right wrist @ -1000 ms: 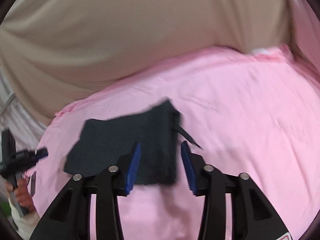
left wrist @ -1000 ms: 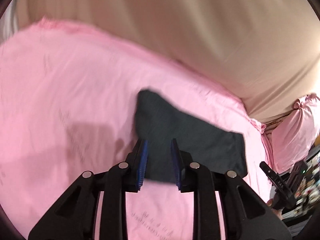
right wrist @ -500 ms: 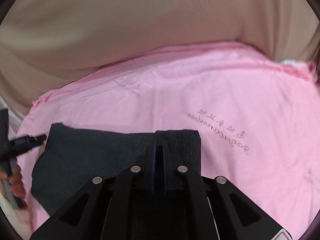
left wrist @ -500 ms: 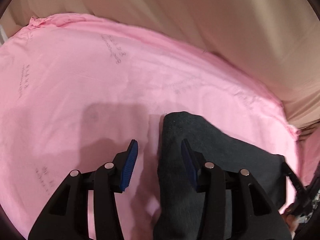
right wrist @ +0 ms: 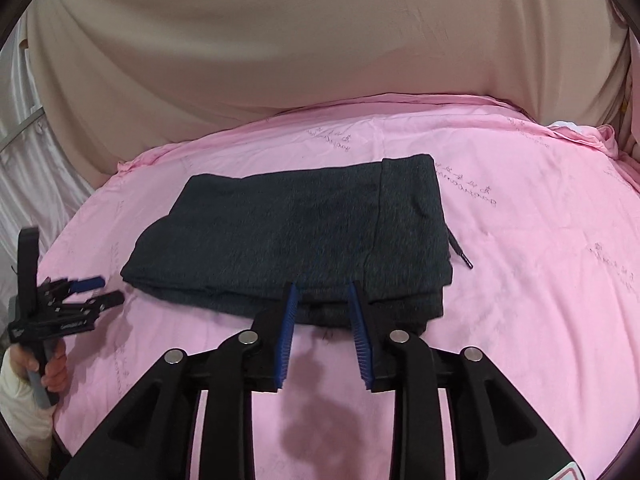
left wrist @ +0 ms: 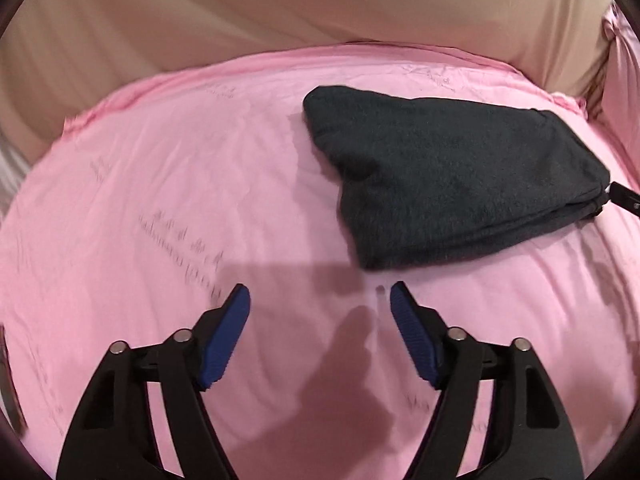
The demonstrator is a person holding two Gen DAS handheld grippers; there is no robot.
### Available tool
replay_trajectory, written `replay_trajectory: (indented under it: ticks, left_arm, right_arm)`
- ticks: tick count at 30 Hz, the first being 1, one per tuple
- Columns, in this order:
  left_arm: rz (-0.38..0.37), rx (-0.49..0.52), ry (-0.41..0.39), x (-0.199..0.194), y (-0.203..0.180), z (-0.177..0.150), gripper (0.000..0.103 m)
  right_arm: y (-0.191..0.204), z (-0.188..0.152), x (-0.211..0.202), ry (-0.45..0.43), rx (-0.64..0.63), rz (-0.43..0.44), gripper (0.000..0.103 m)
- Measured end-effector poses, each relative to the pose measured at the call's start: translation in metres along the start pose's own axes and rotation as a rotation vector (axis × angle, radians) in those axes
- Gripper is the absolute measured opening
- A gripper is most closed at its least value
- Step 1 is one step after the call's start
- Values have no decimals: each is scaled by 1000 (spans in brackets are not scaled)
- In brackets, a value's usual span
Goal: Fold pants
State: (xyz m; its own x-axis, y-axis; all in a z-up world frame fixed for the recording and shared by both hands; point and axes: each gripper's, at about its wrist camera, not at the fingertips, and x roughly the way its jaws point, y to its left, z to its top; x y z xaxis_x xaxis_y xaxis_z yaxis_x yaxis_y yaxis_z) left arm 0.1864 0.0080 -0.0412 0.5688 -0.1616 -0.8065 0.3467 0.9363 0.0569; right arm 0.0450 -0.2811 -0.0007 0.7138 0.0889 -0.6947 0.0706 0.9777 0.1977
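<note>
Over on the left, the left gripper (left wrist: 320, 300) hangs above bare pink sheet (left wrist: 160, 184), its blue pads (left wrist: 228, 336) spread wide; the jaws have just been opening and nothing sits between them. Its shadow falls on the sheet right below. Up and to the right of it lie the dark pants (left wrist: 448, 176), folded into a thick bundle, flat on the sheet, clear of both left pads.

From the right wrist view, at the far left edge a hand (right wrist: 48, 364) grips the handle of the left gripper, which stands just off the left end of the bundle. The pants lie across the middle of the bed, waistband end to the right, with a drawstring (right wrist: 460, 252) trailing out onto the sheet. The right gripper (right wrist: 322, 292) is at the bundle's near edge, fingers partly apart; its jaws have just been opening too, and the pads are not pressing the cloth. A tan curtain (right wrist: 320, 40) hangs behind the bed.
</note>
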Motion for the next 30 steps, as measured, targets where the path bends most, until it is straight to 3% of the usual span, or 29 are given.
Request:
replay_trajectory:
  ticks: [1, 3, 5, 6, 9, 12, 15, 16, 20, 22, 25, 26, 30]
  left_arm:
    - [-6, 19, 15, 8, -3, 2, 52]
    - [-38, 59, 36, 16, -10, 5, 46]
    - [-59, 136, 10, 16, -19, 10, 32]
    - [-73, 139, 15, 15, -20, 13, 9]
    - [-85, 82, -59, -15, -17, 33, 7]
    - [-187, -87, -10, -32, 5, 24, 6]
    - [-127, -114, 151, 8, 9, -8, 0]
    - [-90, -124, 100, -2, 11, -11, 0]
    - [-117, -196, 77, -23, 24, -5, 0]
    - [-144, -223, 37, -38, 28, 2, 1]
    - [-221, -238, -2, -50, 23, 13, 1]
    - [-240, -228, -15, -51, 19, 18, 2]
    - [-306, -225, 7, -30, 0, 22, 3]
  right_arm:
    - [-2, -1, 0, 2, 7, 4, 33]
    - [-4, -3, 2, 5, 14, 1, 34]
    - [-8, -3, 1, 7, 25, -4, 35]
    - [-10, -3, 1, 8, 34, -6, 35]
    - [-14, -2, 0, 4, 55, -6, 35]
    - [-19, -2, -2, -9, 63, -6, 35]
    - [-30, -5, 7, 22, 92, -26, 39]
    - [-33, -6, 8, 27, 104, -29, 39]
    - [-31, -1, 0, 3, 104, -7, 39]
    - [-19, 10, 0, 5, 85, 58, 39]
    - [19, 45, 18, 33, 19, 243, 40]
    - [38, 61, 33, 60, -18, 308, 36]
    - [106, 109, 116, 209, -106, 395, 20]
